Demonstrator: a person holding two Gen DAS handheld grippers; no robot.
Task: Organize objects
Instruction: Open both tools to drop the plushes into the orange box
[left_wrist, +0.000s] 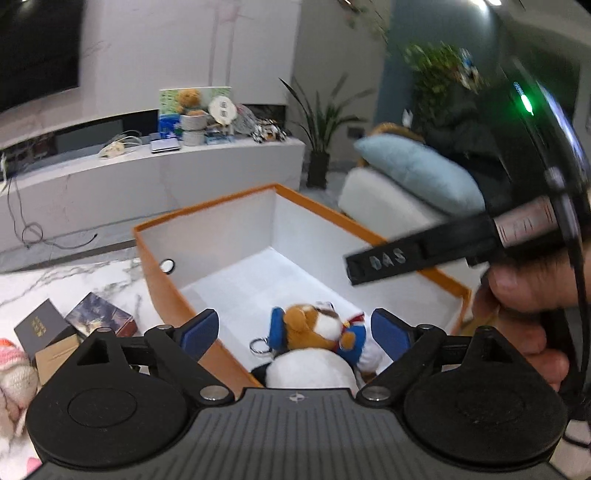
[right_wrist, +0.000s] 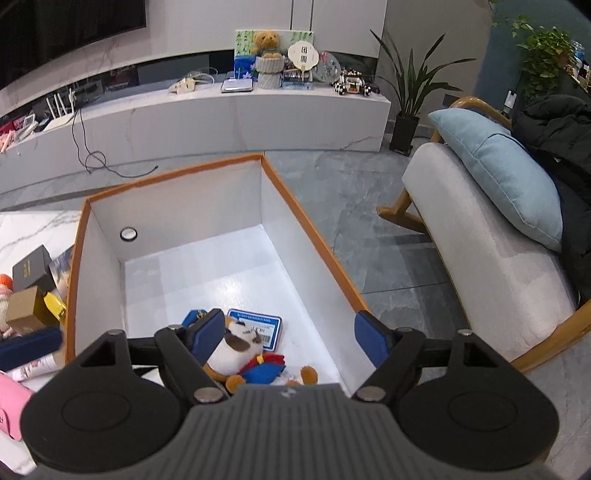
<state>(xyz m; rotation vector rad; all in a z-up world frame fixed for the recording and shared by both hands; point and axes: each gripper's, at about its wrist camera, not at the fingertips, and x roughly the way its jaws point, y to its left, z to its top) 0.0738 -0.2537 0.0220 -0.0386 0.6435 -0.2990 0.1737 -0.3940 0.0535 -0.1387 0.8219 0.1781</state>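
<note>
— Two soft toys at least lie in the orange-rimmed cardboard box with white inside walls (right_wrist: 177, 192): a small brown-and-white plush dog dressed in blue and red (right_wrist: 240, 350), and a white plush thing (left_wrist: 310, 369) right under the left camera. A blue-framed card with a barcode (right_wrist: 258, 326) rests on the box floor beside the dog.

— And the tongs?

— Both stand apart with nothing pinched. The left gripper (left_wrist: 293, 330) hangs over the plush dog, its blue pads (left_wrist: 201, 330) clear of it on either side. The right gripper (right_wrist: 291, 338) is open above the same corner.

— So what remains?

— Plenty, I'd judge. On the white marble tabletop (left_wrist: 55, 284) left of the box there wait a dark grey carton (left_wrist: 40, 328), a printed picture box (left_wrist: 99, 314), a plain brown carton (right_wrist: 26, 310), a yellow item (right_wrist: 55, 306) and a pink knitted toy (left_wrist: 14, 373). Most of the box floor is bare.
</note>
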